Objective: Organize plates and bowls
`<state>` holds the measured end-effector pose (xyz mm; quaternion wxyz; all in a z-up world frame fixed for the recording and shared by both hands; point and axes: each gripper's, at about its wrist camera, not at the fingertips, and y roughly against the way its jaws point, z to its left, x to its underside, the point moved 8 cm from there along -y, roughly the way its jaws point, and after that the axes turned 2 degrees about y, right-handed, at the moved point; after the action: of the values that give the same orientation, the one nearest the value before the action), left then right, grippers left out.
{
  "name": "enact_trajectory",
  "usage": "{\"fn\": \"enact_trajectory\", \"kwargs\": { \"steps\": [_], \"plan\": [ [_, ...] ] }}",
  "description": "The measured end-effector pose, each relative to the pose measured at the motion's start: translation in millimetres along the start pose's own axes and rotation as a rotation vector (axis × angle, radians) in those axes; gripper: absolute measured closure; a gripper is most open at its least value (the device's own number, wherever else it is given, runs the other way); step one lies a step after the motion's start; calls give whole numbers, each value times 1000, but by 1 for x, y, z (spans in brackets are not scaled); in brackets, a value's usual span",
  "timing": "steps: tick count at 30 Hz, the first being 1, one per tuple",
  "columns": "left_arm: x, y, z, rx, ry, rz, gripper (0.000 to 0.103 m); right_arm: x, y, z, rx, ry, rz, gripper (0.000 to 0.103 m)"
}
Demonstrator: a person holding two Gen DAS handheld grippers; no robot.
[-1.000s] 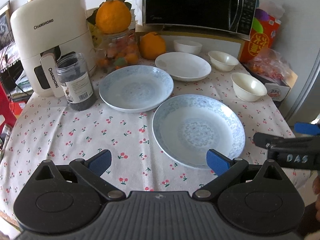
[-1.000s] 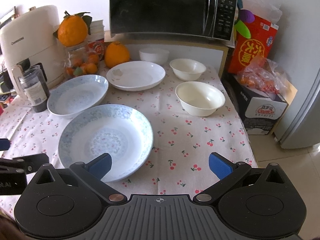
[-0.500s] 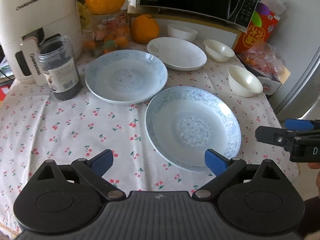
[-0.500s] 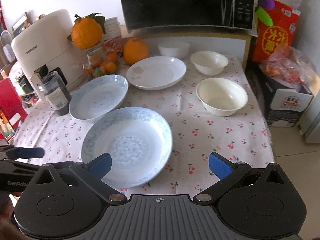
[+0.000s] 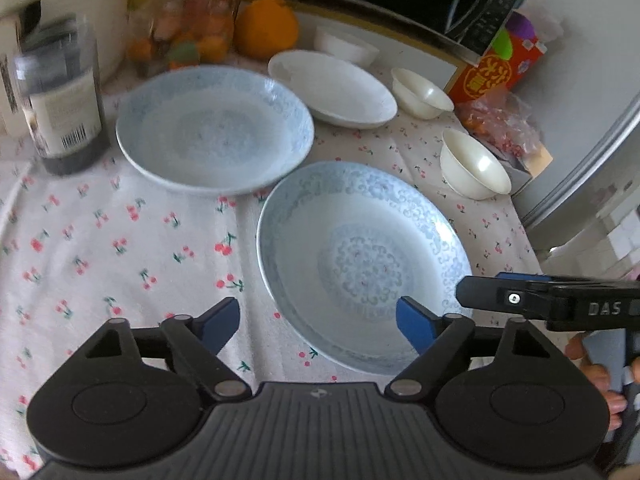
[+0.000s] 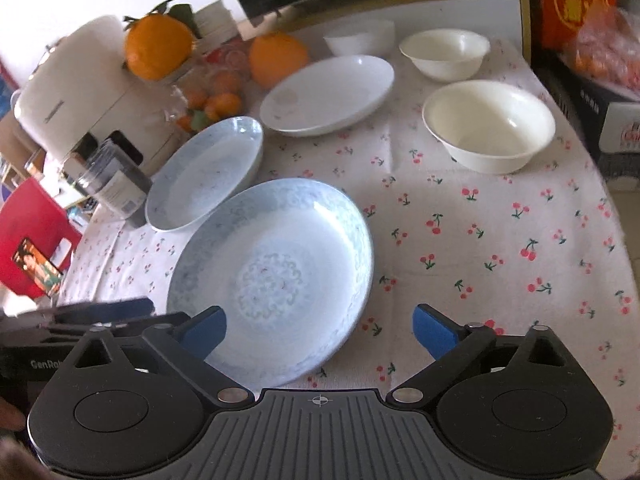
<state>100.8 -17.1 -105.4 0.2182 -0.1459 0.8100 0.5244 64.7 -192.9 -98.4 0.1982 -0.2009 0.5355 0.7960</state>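
left gripper (image 5: pixel 318 322) closing, empty, over near blue plate (image 5: pixel 362 264) rim, right gripper (image 6: pixel 320 330) closing, empty, beside it

Closing left claw (image 5: pixel 318 322) astride near rim of blue-patterned plate (image 5: pixel 362 260); pads clear of it
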Motion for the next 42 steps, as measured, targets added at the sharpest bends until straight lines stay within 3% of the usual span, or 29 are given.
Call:
{"fn": "enact_trajectory", "kwargs": {
  "steps": [4,12,18,26,31,42],
  "plan": [
    [-2,-5,2,28,48,19,31,0,-12,-4,-6,-30,20,15],
    [-3,-16,3,23,48,21,54,0,-25,-7,1,-64,40,56],
    [-2,-19,13,1,73,17,72,0,-28,-14,14,-86,32,73],
    [0,-16,21,-39,66,-6,89,-1,-29,-17,54,-82,-2,88],
    [1,-14,13,-46,15,-31,89,-6,-23,-21,82,-79,-34,90],
    [-10,-31,-5,-61,7,-39,89,-22,-25,-40,136,-108,-72,92]
  ]
}}
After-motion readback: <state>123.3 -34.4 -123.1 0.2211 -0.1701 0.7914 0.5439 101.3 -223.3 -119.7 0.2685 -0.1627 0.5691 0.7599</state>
